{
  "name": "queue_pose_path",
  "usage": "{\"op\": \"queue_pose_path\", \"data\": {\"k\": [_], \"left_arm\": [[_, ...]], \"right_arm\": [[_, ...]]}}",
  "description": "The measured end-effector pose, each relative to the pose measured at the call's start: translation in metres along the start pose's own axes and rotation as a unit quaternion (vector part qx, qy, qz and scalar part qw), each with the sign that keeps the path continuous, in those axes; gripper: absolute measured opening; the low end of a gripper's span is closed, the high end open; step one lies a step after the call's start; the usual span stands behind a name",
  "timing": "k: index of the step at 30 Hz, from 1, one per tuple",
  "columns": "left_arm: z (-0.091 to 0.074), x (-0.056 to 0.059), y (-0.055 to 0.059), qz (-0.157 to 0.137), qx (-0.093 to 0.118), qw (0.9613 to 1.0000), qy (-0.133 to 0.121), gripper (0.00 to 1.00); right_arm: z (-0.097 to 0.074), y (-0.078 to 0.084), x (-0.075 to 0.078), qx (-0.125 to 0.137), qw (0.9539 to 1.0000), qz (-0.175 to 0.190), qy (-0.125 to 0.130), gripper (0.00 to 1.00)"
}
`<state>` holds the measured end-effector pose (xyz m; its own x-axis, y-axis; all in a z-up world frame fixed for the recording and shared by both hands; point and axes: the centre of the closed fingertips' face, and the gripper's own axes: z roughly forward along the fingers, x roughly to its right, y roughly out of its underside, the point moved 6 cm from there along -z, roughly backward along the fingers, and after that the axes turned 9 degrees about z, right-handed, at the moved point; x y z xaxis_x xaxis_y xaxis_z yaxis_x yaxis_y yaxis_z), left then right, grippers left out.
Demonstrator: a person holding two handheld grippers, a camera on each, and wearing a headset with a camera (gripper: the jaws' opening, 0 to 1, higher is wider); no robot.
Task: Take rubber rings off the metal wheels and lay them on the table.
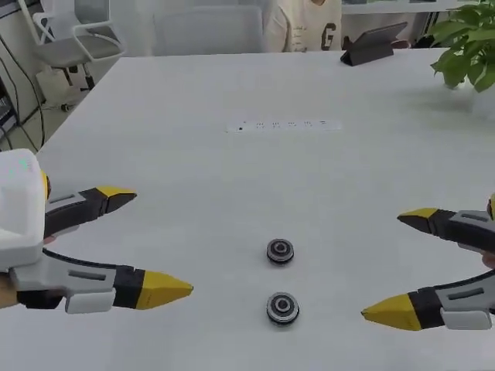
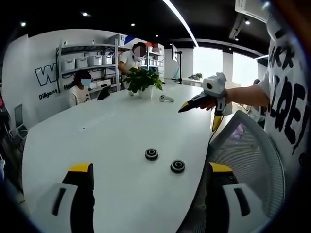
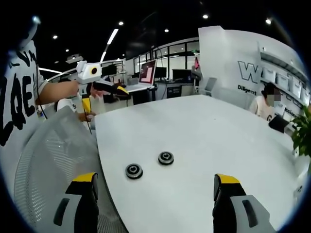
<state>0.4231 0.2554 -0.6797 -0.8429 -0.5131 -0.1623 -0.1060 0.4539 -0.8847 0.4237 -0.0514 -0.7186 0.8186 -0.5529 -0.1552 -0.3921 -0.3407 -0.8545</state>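
Two small metal wheels with black rubber rings lie flat on the white table (image 1: 232,178). The farther wheel (image 1: 280,251) and the nearer wheel (image 1: 282,308) sit close together near the front edge. My left gripper (image 1: 162,242) hovers to their left, open and holding nothing. My right gripper (image 1: 380,265) hovers to their right, also open. In the left gripper view the farther wheel (image 2: 151,154) and nearer wheel (image 2: 177,166) lie ahead of my open left gripper (image 2: 150,167), with the right gripper (image 2: 201,104) beyond. The right gripper view has both wheels (image 3: 134,171) (image 3: 165,158) ahead of my right gripper (image 3: 155,178).
A white power strip (image 1: 285,124) lies mid-table. A dark tablet case (image 1: 373,44) and a potted plant (image 1: 468,46) stand at the far right. An office chair (image 1: 73,35) is at the far left, and a person sits behind the table. A mesh chair back (image 2: 243,160) is by the front edge.
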Motion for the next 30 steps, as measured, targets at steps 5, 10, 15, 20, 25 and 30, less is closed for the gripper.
{"op": "queue_pose_path", "data": {"k": [5,10,15,20,25,30], "left_arm": [[0.009,0.001,0.001,0.007,-0.003,0.9999,0.012,0.95],[0.017,0.001,0.0,0.016,-0.005,0.9996,0.025,0.94],[0.027,0.002,0.0,0.026,-0.01,0.9988,0.039,0.93],[0.036,0.004,0.0,0.037,-0.011,0.9979,0.053,0.9],[0.046,0.007,0.0,0.044,-0.012,0.9966,0.069,0.84],[0.053,0.011,0.003,0.043,-0.019,0.9954,0.083,0.8]], "right_arm": [[0.008,-0.004,0.0,0.002,0.9999,-0.009,-0.013,0.94],[0.017,-0.006,-0.001,-0.001,0.9996,-0.017,-0.024,0.93],[0.027,-0.006,-0.002,-0.008,0.9989,-0.027,-0.037,0.9],[0.035,-0.004,-0.002,-0.017,0.9981,-0.039,-0.044,0.87],[0.042,0.001,-0.004,-0.023,0.9975,-0.038,-0.055,0.84],[0.047,0.006,-0.004,-0.024,0.9972,-0.037,-0.061,0.85]]}}
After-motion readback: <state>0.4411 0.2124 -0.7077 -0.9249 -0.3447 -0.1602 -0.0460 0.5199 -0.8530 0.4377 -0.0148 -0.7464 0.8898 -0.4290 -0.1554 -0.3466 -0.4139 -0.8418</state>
